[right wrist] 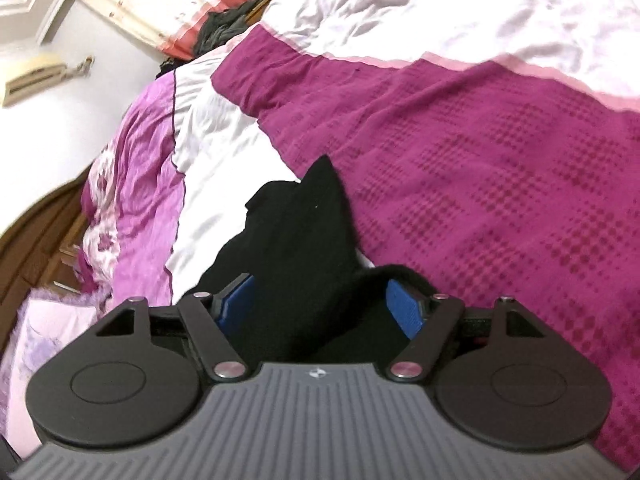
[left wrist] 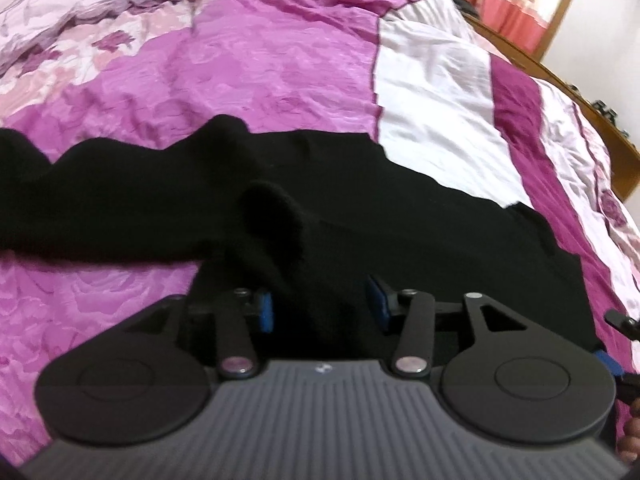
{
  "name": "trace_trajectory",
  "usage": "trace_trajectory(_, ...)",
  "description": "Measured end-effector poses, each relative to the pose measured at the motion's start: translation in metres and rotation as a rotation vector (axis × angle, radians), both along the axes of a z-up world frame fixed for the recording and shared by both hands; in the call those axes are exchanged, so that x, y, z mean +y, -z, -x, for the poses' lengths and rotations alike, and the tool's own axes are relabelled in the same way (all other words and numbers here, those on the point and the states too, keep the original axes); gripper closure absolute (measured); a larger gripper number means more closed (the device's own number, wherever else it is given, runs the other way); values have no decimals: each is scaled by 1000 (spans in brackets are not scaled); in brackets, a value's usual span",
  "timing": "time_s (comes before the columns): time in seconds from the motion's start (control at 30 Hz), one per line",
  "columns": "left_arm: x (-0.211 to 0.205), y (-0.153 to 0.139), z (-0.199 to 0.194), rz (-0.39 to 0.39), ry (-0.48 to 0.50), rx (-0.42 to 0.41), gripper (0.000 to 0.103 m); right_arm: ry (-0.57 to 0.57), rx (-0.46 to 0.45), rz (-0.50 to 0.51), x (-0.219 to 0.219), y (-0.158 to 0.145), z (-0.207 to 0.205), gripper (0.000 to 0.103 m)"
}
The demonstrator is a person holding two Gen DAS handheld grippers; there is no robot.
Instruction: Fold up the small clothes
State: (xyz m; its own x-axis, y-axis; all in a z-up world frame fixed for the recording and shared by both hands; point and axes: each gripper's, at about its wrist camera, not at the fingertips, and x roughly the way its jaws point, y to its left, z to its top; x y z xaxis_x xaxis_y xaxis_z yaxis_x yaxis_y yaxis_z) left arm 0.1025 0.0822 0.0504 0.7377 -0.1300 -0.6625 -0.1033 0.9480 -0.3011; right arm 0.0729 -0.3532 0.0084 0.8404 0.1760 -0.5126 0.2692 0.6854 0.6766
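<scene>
Garment [left wrist: 168, 196], black, flat on pink bedspread [left wrist: 280, 60], long axis crosswise to left gripper [left wrist: 320, 304]. Left fingers released, cloth fold between, untouched. Right gripper [right wrist: 320, 308] wide apart over garment's corner, pads not pressing. Left nearer middle.

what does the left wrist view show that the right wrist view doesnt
Only the left wrist view shows the black garment's long sleeve trailing left over the rose-patterned purple bedspread, and the left gripper, jaws apart around a raised fold.

Only the right wrist view shows the dark magenta dotted blanket, a cream wall unit, and the right gripper, jaws wide with black cloth between them.

Both show the black fabric garment, the white satin panel and pink curtain.
</scene>
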Motion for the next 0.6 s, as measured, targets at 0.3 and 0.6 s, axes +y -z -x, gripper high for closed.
trace_trajectory(0.3,2,4,1,4,-5,20,55,26,70,91,6,5,-11,91)
trace_trajectory(0.6,14,-17,12,-34,0,2,55,58,120,83,1,8,-7,89)
